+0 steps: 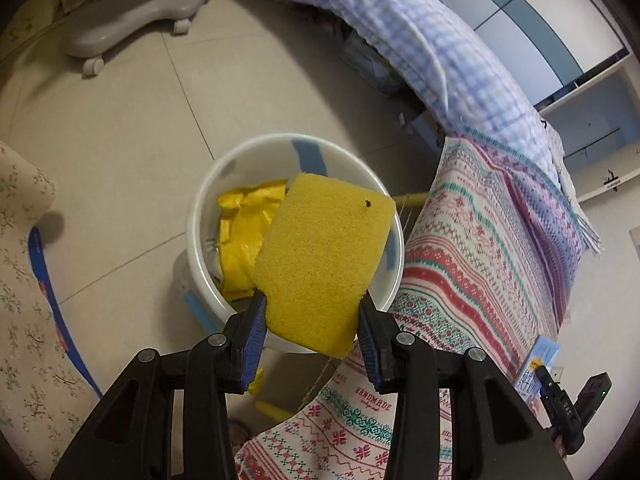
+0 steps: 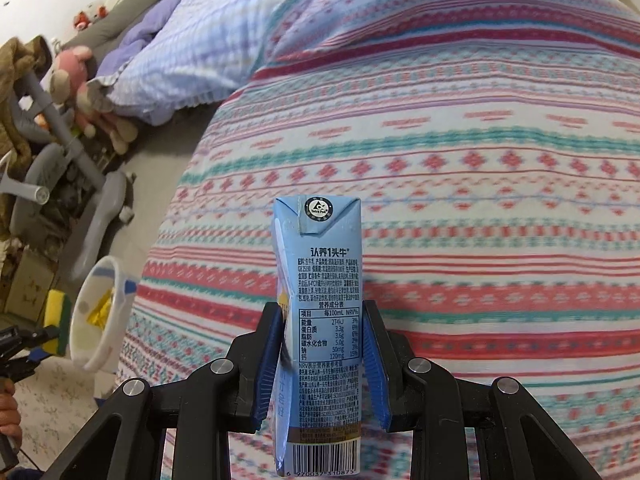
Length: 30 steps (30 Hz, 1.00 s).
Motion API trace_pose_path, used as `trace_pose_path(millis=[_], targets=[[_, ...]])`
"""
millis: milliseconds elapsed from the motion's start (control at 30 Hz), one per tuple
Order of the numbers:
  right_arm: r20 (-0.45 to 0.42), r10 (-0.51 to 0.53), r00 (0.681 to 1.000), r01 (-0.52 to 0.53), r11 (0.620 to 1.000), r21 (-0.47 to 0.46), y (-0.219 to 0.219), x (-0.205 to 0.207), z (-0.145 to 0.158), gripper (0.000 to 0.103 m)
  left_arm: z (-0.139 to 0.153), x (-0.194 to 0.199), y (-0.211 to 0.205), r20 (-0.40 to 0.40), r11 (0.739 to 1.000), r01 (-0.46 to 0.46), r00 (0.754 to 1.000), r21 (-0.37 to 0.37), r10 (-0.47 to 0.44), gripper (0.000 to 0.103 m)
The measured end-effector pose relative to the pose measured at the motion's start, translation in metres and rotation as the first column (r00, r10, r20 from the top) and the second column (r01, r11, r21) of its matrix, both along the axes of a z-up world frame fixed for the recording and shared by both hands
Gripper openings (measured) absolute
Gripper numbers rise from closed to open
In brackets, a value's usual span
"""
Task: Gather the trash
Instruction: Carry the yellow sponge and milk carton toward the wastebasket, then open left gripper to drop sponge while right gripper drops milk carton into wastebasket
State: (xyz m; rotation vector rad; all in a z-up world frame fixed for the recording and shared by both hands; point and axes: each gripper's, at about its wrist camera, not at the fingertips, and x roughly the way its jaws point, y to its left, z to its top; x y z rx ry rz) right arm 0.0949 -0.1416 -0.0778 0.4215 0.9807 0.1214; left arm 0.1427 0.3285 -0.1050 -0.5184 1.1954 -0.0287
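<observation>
My left gripper (image 1: 312, 304) is shut on a yellow sponge (image 1: 324, 256), held over the white bucket (image 1: 208, 208) that stands on the tile floor beside the bed. A crumpled yellow wrapper (image 1: 240, 236) lies inside the bucket. My right gripper (image 2: 324, 312) is shut on a light blue milk carton (image 2: 324, 292), upright above the patterned bedspread (image 2: 480, 160). In the right wrist view the bucket (image 2: 112, 320) shows at the lower left, with the left gripper and its sponge (image 2: 58, 320) beside it. The carton (image 1: 538, 364) peeks in at the right edge of the left wrist view.
A striped patterned blanket (image 1: 480, 240) covers the bed, with a blue checked quilt (image 1: 420, 40) further along. A grey wheeled chair base (image 1: 132, 20) stands on the tiles. Floral fabric (image 1: 20, 280) with a blue strap (image 1: 52, 300) lies left. Stuffed toys (image 2: 80, 92) and clutter sit beyond the bed.
</observation>
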Motion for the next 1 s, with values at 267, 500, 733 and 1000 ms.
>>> trace_pose_path(millis=[267,500,733,1000], targets=[[0.033,0.080,0.996,-0.081,0.997,0.019,0.045,0.002,0.003,0.035,-0.023,0.022,-0.001,-0.029,1.000,-0.020,0.999,0.024,0.020,0.053],[0.050,0.156,0.986,-0.157,0.987,0.019,0.094,0.008,0.005,0.035,-0.026,0.022,0.013,-0.014,0.994,-0.077,0.997,0.076,0.078,0.057],[0.093,0.196,0.976,-0.205,0.974,0.096,0.153,0.032,0.006,0.035,-0.022,0.020,0.015,0.047,0.995,-0.072,0.996,0.065,0.069,0.059],[0.145,0.229,0.963,-0.254,0.948,0.193,0.216,0.055,0.012,0.035,-0.025,0.026,0.024,0.057,0.993,-0.116,0.992,0.007,0.115,0.089]])
